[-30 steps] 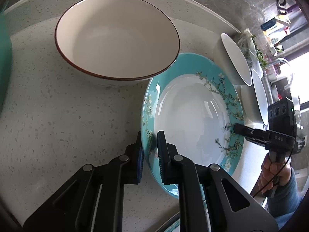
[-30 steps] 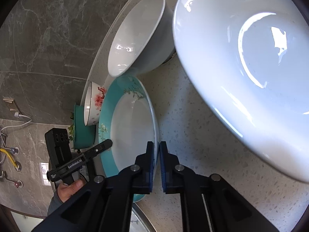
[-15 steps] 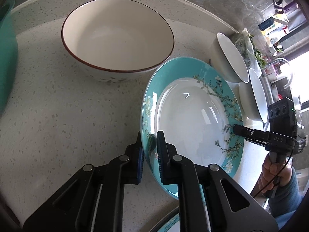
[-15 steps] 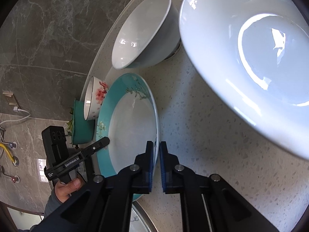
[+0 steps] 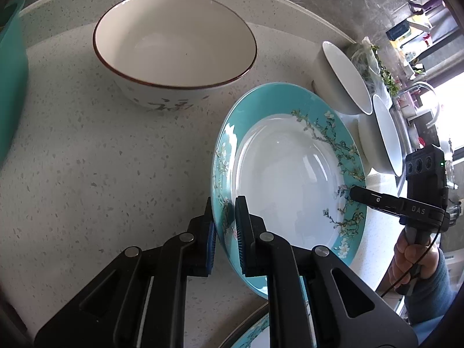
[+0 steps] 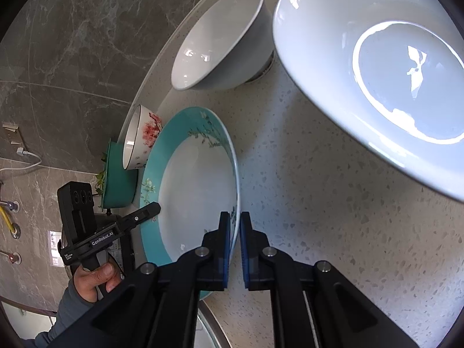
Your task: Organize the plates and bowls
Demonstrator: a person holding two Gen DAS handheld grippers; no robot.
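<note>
A teal-rimmed plate (image 5: 284, 179) with a blossom pattern and a white centre is held off the speckled counter (image 5: 87, 159) by both grippers. My left gripper (image 5: 224, 214) is shut on its near rim. The right gripper (image 5: 352, 192) pinches the opposite rim, with a hand on its handle. In the right wrist view the same plate (image 6: 197, 197) stands almost edge-on, with my right gripper (image 6: 235, 220) shut on its rim and the left gripper (image 6: 156, 207) on the far side. A cream bowl with a brown rim (image 5: 174, 49) sits behind the plate.
Two white bowls (image 5: 345, 78) (image 5: 385, 136) stand to the right, near the counter's edge. A teal dish (image 5: 11, 87) is at the far left. Another teal plate (image 5: 261, 330) shows at the bottom. In the right wrist view a large white bowl (image 6: 377, 72) lies close on the right.
The plate and both grippers have drawn back a little from the brown-rimmed bowl, so the plate's rim no longer overlaps it. Both grips have stayed the same.
</note>
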